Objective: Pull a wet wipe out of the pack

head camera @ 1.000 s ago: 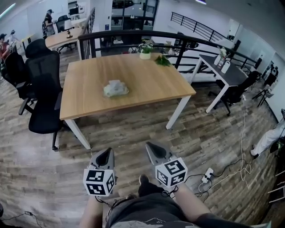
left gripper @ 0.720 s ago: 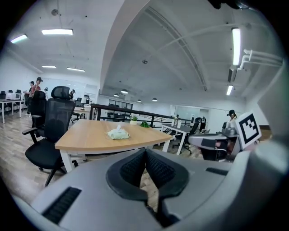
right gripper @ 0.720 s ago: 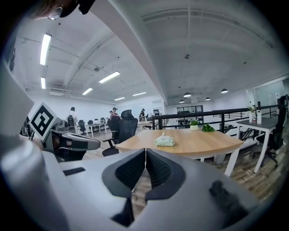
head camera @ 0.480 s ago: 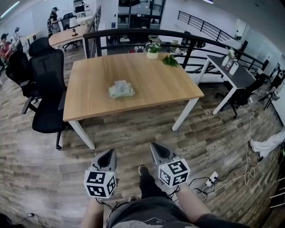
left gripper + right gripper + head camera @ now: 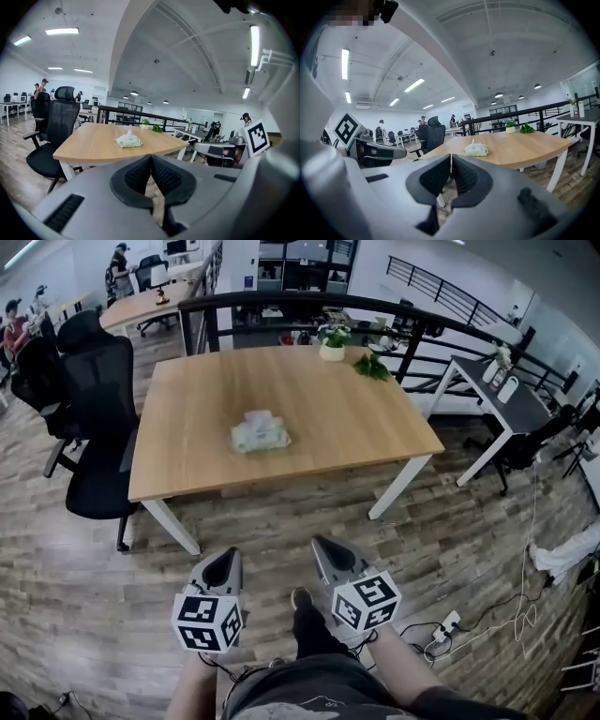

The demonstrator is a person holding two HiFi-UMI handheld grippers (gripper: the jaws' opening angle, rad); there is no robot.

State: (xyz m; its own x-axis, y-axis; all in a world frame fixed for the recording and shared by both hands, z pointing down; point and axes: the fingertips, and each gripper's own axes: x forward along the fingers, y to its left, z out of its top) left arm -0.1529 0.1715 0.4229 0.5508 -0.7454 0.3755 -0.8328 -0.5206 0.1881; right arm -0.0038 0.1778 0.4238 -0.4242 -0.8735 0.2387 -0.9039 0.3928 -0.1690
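Lying on the bench at twelve o'clock, the wipe pack is well apart from the left tongs and right tongs, both clenched empty.

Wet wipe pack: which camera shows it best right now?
The head view: the wet wipe pack lies whole on the wooden table, seen from above, a wipe poking from its top. Both gripper views show it only side-on, from near table height.
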